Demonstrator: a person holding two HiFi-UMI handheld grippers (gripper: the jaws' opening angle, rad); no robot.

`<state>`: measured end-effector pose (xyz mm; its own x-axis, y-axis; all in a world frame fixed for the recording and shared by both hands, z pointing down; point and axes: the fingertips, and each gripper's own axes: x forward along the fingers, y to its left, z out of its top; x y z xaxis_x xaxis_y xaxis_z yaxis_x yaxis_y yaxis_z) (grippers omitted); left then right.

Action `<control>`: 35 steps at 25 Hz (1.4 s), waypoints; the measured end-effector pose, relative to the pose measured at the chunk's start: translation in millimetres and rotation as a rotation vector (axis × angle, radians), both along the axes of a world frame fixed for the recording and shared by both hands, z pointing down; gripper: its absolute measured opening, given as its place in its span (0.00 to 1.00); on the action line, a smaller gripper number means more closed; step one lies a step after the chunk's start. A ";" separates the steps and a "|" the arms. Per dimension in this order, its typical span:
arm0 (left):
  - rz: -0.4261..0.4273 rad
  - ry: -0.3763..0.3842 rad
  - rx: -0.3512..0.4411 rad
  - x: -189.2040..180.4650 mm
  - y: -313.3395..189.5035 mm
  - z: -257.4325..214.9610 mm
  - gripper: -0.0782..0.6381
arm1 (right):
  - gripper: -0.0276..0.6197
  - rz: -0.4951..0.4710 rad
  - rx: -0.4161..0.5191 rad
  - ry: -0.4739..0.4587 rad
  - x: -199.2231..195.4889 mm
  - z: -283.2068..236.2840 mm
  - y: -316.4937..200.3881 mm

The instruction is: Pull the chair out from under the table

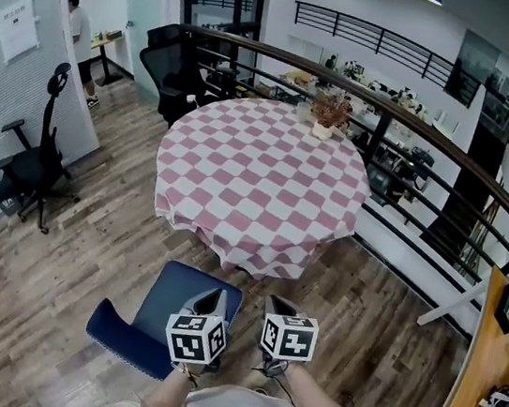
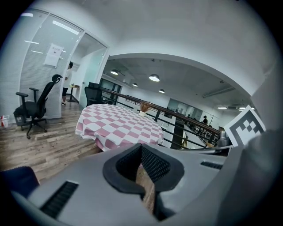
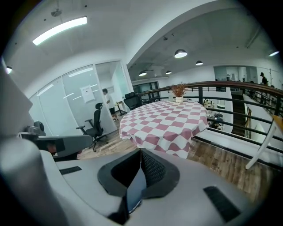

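Note:
The blue chair (image 1: 167, 313) stands on the wood floor just in front of the round table (image 1: 263, 175) with its pink-and-white checked cloth, free of the table edge. My left gripper (image 1: 214, 298) hovers over the seat's right part, and its jaws (image 2: 141, 145) are shut tip to tip, with floor showing through the gap behind them. A corner of the chair (image 2: 17, 181) shows low at the left. My right gripper (image 1: 275, 303) sits just right of the seat. Its jaws (image 3: 141, 150) are shut, with a dark blue surface showing in the slot behind the tips; I cannot tell if it is gripped.
A black office chair (image 1: 32, 169) stands by the glass wall at the left, more black chairs (image 1: 175, 72) behind the table. A potted plant (image 1: 327, 114) sits on the table's far edge. A curved railing (image 1: 417, 127) runs along the right. A person (image 1: 77, 29) stands far back left.

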<state>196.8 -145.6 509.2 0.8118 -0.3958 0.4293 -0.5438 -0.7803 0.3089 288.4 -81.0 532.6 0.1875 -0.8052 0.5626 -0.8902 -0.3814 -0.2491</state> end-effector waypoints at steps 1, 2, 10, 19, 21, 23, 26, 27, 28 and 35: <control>0.000 -0.001 -0.001 0.9 1.7 1.0 0.11 | 0.08 0.002 0.001 0.003 0.8 0.5 1.7; 0.001 -0.003 -0.001 1.4 3.3 2.0 0.12 | 0.08 0.003 0.001 0.004 1.0 1.2 3.1; 0.007 -0.009 0.003 3.1 14.7 3.8 0.11 | 0.07 0.006 0.009 -0.001 2.5 0.9 11.0; 0.017 -0.010 -0.005 3.0 18.7 6.2 0.12 | 0.07 0.002 0.011 -0.002 -1.1 2.0 18.6; 0.022 -0.010 -0.007 3.9 20.4 6.9 0.12 | 0.07 0.006 0.007 0.000 -0.9 2.2 20.5; 0.027 -0.010 -0.010 4.8 21.8 7.6 0.12 | 0.07 0.012 0.005 0.003 -0.3 2.5 22.3; 0.036 -0.008 -0.011 6.0 24.0 7.3 0.12 | 0.07 0.021 0.003 0.003 -0.2 3.0 25.5; 0.038 -0.007 -0.011 6.0 24.6 7.1 0.12 | 0.07 0.024 0.002 0.003 -0.6 3.1 26.4; 0.040 -0.007 -0.012 6.0 25.1 6.9 0.12 | 0.07 0.027 0.002 0.003 -0.9 3.1 27.3; 0.057 -0.012 -0.015 8.2 32.1 8.3 0.12 | 0.07 0.046 0.005 0.004 1.2 2.3 35.2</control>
<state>205.0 -113.5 517.5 0.8276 -0.3427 0.4445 -0.5023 -0.8056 0.3143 289.6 -45.7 535.0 0.2271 -0.7985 0.5575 -0.8727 -0.4210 -0.2474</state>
